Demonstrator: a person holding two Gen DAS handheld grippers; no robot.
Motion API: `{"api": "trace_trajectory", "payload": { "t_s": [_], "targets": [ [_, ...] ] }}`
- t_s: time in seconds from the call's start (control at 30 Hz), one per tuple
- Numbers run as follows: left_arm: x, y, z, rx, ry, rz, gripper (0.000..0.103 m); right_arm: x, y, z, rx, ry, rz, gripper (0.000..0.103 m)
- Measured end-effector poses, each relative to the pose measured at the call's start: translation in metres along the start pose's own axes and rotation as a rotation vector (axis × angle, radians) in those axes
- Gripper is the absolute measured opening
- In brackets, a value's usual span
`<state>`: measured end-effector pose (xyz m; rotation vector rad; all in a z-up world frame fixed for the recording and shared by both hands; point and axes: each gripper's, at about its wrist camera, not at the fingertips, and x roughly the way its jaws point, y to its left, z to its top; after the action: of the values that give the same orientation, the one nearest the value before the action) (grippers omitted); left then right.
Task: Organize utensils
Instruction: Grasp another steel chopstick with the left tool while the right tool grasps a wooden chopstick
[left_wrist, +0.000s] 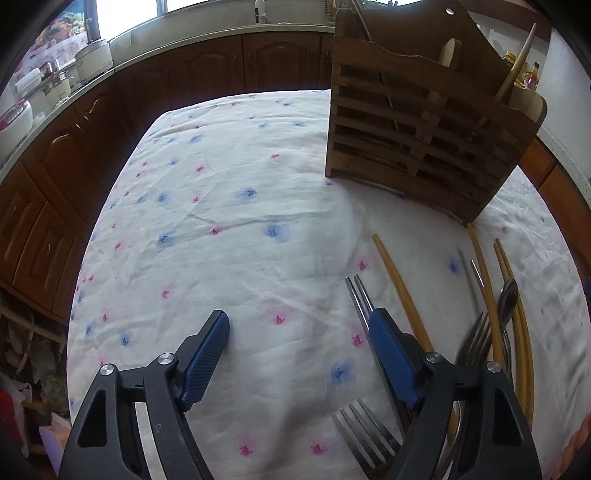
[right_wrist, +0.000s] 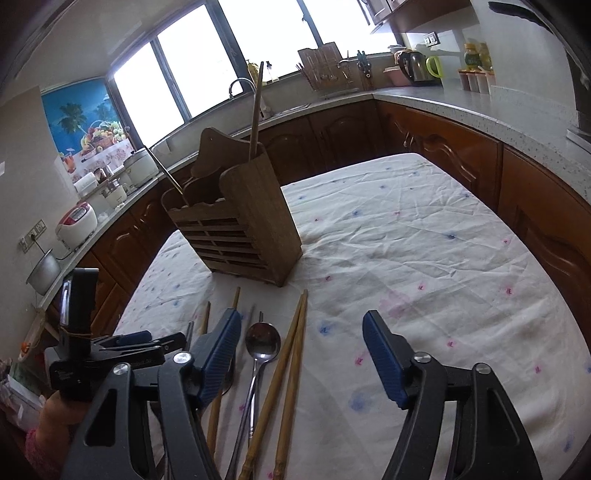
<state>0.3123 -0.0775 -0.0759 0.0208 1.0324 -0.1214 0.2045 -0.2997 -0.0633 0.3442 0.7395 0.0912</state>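
We see the utensil rack (right_wrist: 236, 229) standing on the bench (right_wrist: 406, 258), with a long stick (right_wrist: 255, 110) upright in it. In front of the rack, the chopsticks (right_wrist: 291, 354), a spoon (right_wrist: 261, 345) and forks (left_wrist: 364, 432) lie side by side. Counters (right_wrist: 461, 107) run behind and to the right.

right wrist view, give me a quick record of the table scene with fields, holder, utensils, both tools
holder: slatted brown wooden utensil holder, upright on the flowered white tablecloth, a long wooden stick standing in it
utensils: pair of bamboo chopsticks and a silver metal spoon lying flat in front of the holder; silver metal fork near the left tool
left tool: open, holding nothing
right tool: open, over the chopsticks and spoon
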Motion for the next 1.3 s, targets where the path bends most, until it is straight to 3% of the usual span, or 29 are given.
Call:
{"api": "trace_trajectory", "payload": {
  "t_s": [0.23, 0.47, 0.73, 0.8, 0.87, 1.03, 1.3],
  "targets": [
    [0.001, 0.006, 0.000, -0.003, 0.008, -0.005, 0.078, 0.023, 0.002, -0.001, -0.019, 0.068, -0.015, 0.044],
    [0.005, 0.001, 0.007, 0.012, 0.028, -0.022, 0.078, 0.037, 0.003, -0.003, -0.036, 0.115, -0.029, 0.043],
    [0.009, -0.006, 0.007, 0.059, 0.039, 0.013, 0.075, 0.039, 0.002, -0.002, -0.042, 0.120, -0.033, 0.041],
    [0.009, -0.006, 0.007, 0.061, 0.036, 0.013, 0.074, 0.041, 0.003, -0.002, -0.049, 0.124, -0.033, 0.035],
    [0.007, -0.008, 0.007, 0.069, 0.022, 0.006, 0.067, 0.045, 0.005, -0.001, -0.057, 0.132, -0.033, 0.030],
    [0.002, -0.016, 0.007, 0.096, 0.005, -0.017, 0.025, 0.060, 0.008, -0.001, -0.092, 0.166, -0.063, 0.023],
    [-0.001, -0.019, 0.003, 0.117, -0.008, -0.045, 0.011, 0.085, 0.018, 0.003, -0.172, 0.217, -0.130, 0.018]
  ]
}}
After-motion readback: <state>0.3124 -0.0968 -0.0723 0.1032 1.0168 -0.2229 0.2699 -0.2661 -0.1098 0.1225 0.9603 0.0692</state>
